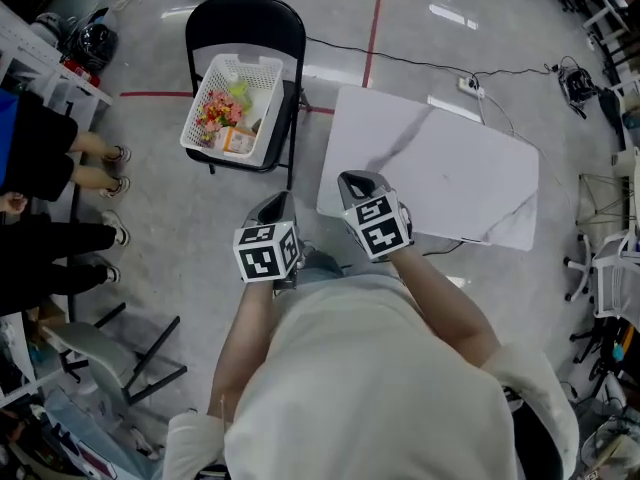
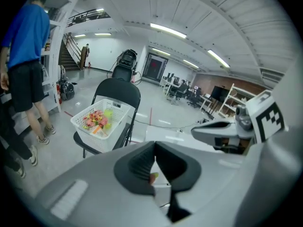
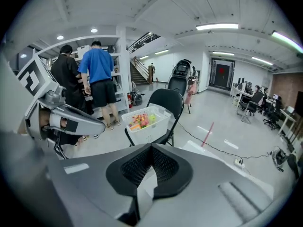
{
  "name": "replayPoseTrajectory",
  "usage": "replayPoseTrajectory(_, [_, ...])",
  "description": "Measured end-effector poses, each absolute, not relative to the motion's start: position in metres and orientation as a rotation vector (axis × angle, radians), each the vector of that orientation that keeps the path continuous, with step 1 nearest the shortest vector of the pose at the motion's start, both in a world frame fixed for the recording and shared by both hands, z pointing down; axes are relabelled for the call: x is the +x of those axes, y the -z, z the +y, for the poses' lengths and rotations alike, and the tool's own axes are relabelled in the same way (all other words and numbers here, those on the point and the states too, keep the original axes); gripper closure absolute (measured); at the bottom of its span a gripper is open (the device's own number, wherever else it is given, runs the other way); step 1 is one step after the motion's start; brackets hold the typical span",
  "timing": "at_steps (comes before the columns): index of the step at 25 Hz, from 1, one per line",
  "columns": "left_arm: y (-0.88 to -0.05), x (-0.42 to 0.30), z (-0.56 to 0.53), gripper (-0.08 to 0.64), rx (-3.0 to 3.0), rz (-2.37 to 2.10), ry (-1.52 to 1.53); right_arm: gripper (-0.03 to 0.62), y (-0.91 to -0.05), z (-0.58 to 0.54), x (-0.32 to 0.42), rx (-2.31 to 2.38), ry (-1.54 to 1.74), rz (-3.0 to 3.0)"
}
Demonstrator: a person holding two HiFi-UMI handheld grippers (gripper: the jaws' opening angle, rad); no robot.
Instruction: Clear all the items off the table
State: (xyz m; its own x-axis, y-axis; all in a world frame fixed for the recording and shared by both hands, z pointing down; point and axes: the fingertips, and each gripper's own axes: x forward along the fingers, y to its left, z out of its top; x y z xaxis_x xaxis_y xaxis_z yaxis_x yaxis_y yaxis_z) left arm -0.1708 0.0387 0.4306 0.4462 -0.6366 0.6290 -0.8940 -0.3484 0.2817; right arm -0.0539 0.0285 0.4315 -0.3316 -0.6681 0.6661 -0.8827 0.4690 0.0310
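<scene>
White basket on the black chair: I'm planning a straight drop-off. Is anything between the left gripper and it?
Nothing visible: only bare grey floor lies between the left gripper and the white plastic basket.

Table top lies bare ahead of my right hand-held gripper, so there is free passage across it. Left of the table stands a chair with a white basket filling its seat. A narrow floor gap separates chair and table edge. My left hand-held gripper hangs near that gap. Bystanders' legs block the far left, and a cable crosses the floor beyond the table.
</scene>
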Motion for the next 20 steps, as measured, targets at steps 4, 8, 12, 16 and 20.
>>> replayPoseTrajectory(4, [-0.431, -0.136, 0.055, 0.552, 2.147, -1.217, -0.583, 0.595, -0.428, 0.058, -0.016, 1.365, -0.479, -2.066])
replayPoseTrajectory(8, [-0.43, -0.097, 0.084, 0.552, 2.187, -1.16, -0.594, 0.595, -0.429, 0.1, 0.027, 1.434, -0.498, -2.015])
replayPoseTrajectory(12, [-0.43, -0.065, 0.118, 0.552, 2.226, -1.115, -0.606, 0.595, -0.429, 0.14, 0.058, 1.479, -0.506, -1.987])
replayPoseTrajectory(16, [-0.429, -0.04, 0.154, 0.552, 2.256, -1.078, -0.612, 0.595, -0.425, 0.18, 0.078, 1.525, -0.508, -1.973])
replayPoseTrajectory(20, [-0.428, -0.02, 0.196, 0.552, 2.284, -1.037, -0.624, 0.595, -0.424, 0.226, 0.095, 1.567, -0.514, -1.953])
